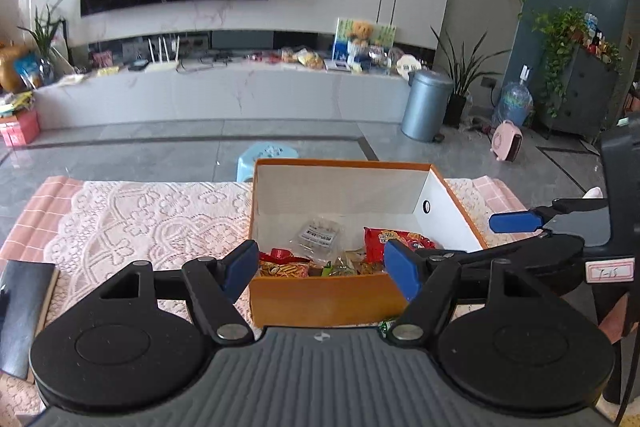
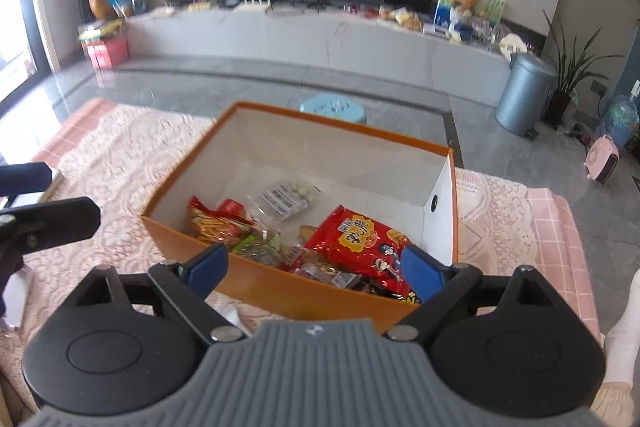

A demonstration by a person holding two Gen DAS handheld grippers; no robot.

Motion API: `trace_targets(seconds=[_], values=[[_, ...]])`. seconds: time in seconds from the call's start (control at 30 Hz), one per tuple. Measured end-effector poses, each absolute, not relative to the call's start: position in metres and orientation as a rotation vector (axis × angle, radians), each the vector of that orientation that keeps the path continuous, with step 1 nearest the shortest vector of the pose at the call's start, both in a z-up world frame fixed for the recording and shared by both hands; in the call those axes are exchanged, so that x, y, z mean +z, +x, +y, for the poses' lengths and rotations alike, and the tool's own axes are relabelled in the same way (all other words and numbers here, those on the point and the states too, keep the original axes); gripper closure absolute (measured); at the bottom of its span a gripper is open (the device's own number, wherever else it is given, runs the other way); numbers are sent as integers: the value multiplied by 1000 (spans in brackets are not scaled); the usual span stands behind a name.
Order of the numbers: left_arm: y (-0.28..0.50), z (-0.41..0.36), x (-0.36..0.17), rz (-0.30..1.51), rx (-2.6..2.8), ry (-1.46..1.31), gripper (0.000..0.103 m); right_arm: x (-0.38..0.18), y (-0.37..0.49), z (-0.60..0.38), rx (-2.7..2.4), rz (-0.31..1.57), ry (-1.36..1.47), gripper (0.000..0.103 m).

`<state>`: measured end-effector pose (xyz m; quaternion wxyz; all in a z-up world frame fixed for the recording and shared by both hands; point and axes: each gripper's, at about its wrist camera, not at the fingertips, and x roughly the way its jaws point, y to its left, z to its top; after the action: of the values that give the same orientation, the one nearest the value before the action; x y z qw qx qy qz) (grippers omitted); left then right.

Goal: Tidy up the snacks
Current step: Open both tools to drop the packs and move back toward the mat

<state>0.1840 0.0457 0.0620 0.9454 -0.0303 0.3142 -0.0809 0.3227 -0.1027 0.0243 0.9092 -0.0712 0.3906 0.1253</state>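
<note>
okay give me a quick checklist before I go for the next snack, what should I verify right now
1. Left hand-held gripper open and empty: ok.
2. Right hand-held gripper open and empty: ok.
3. Orange box upright on the lace tablecloth, top open: ok.
4. Room left in the box: ok, its far half shows bare white floor.
5. Snacks already in, such as the red packet and the clear bag: ok.
6. Snack remaining outside the box: cannot tell; only a green scrap peeks out by the near wall.
</note>
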Motion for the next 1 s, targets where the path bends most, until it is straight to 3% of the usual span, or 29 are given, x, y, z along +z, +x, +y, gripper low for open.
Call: trace_targets(seconds=[0.27, 0.5, 0.8, 1.0], values=[[141, 42, 50, 581, -168, -48, 19, 34, 261, -112, 249, 639, -120, 12], [122, 52, 28, 583, -179, -113, 20, 11, 211, -125, 177, 543, -54, 12], [117, 57, -9, 624, -173, -136, 20, -43, 181, -138, 143, 608, 85, 12], [118, 52, -37, 637, -178, -121, 19, -87, 176, -131, 105, 671, 16, 12]])
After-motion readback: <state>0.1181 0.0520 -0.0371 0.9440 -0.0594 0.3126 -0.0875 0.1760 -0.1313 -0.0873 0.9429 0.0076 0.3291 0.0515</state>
